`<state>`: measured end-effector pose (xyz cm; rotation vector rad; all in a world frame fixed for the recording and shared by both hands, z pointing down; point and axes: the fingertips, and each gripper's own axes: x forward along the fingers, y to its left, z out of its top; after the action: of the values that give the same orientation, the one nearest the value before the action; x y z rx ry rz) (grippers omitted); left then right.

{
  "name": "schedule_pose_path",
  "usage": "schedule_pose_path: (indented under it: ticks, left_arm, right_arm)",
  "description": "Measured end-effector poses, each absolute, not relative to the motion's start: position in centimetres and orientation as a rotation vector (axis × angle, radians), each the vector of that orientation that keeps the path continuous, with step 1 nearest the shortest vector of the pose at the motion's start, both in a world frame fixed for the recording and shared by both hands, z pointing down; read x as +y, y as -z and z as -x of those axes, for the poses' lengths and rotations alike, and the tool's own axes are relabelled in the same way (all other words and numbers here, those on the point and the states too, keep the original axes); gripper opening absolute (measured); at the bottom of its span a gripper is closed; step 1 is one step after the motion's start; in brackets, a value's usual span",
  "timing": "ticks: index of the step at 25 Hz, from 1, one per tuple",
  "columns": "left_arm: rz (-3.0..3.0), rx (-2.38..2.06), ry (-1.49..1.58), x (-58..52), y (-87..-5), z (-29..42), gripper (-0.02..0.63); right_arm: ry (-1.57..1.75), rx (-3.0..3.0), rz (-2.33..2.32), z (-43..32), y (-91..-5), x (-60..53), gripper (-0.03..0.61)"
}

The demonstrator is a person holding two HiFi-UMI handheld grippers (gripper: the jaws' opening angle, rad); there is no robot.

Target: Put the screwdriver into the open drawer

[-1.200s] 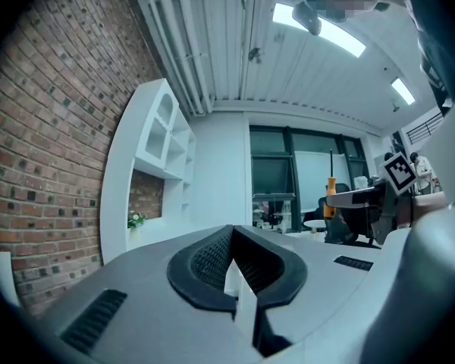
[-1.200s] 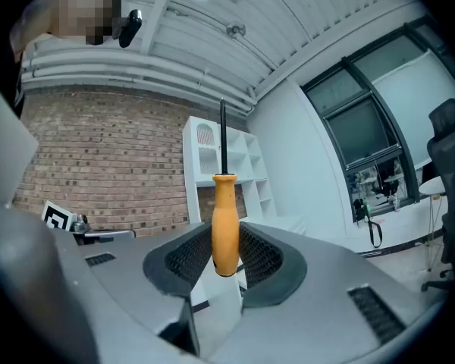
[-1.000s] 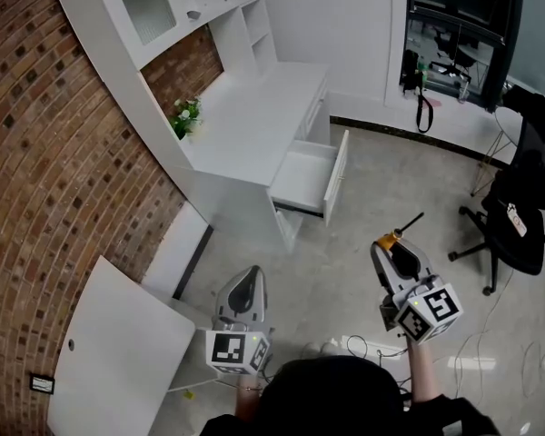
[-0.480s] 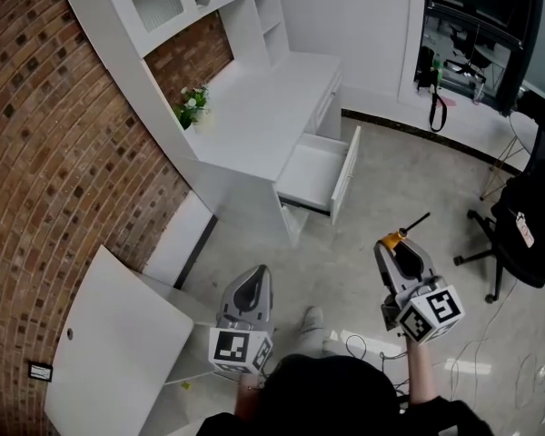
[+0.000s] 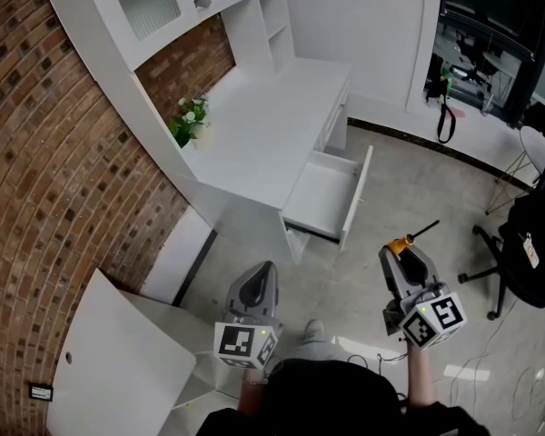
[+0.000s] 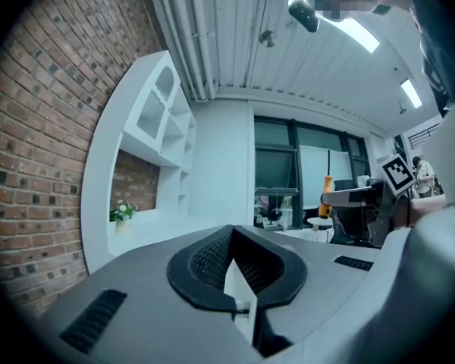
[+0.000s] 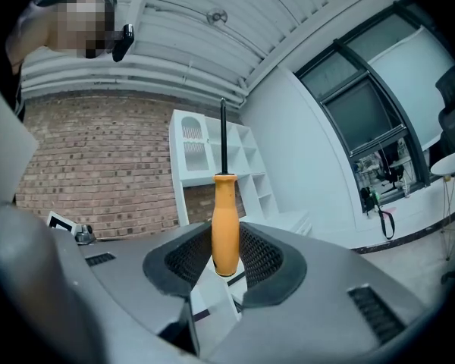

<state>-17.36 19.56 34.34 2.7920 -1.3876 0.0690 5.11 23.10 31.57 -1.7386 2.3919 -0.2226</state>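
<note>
The screwdriver (image 5: 401,243) has an orange handle and a thin black shaft. My right gripper (image 5: 405,254) is shut on the handle, and the shaft points forward past the jaws. In the right gripper view the screwdriver (image 7: 225,203) stands upright between the pads of my right gripper (image 7: 226,237). The open drawer (image 5: 356,198) juts out of the white desk (image 5: 254,134), ahead and to the left of that gripper, and looks empty. My left gripper (image 5: 263,271) hovers over the floor at the lower middle. Its jaws meet at the tips in the left gripper view (image 6: 231,233), with nothing in them.
A potted plant (image 5: 189,121) stands on the desk by the brick wall (image 5: 45,153). A black office chair (image 5: 536,243) is at the right. A white panel (image 5: 118,352) leans at the lower left. Cables (image 5: 363,345) lie on the floor by the person's shoe (image 5: 313,331).
Both grippers have moved forward towards the desk, and the open drawer now lies nearer in the head view. The right gripper still holds the screwdriver the same way.
</note>
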Motion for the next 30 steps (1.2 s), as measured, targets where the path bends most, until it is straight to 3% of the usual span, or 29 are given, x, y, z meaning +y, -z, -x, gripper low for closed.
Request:
schedule_pose_path:
  ticks: [14,30]
  left_arm:
    - [-2.855,-1.219,-0.043,7.7,-34.6,13.6,0.008]
    - [-2.793,-1.139,-0.105,5.0,-37.8,12.5,0.009]
  right_arm:
    - [0.195,2.348,1.836,-6.5,-31.5,13.7,0.112]
    - [0.288,2.372,1.884,-6.7,-34.0,10.0,0.112]
